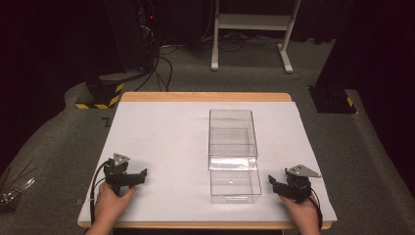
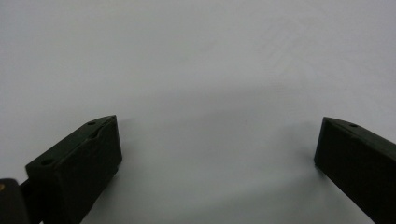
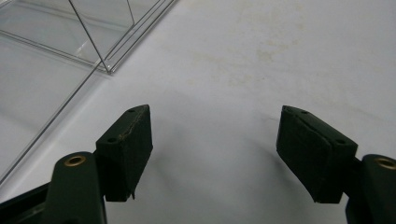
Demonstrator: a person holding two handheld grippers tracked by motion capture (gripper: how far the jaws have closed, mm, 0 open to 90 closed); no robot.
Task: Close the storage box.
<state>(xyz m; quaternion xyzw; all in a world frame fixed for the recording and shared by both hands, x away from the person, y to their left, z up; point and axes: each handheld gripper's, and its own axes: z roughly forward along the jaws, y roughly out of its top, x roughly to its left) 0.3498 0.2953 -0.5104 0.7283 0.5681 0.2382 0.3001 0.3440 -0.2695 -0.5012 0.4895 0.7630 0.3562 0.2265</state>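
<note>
Right now both claws sit low on the white surface point(image 1: 161, 127), near its front edge, each in a hand. L claw point(image 1: 145, 173) is well left of the clear box point(image 1: 233, 132), jaws pointing toward it; in the left gripper view they stand wide apart w/ nothing but bare surface between them. R claw point(image 1: 271, 180) is just right of the clear drawer point(image 1: 235, 185), which sticks out of the box's near end. In the right gripper view its jaws are apart too, nothing gripped, pads clear of the box corner at upper left. Box stands mid-surface, lengthwise away from the person, touched by neither claw.
</note>
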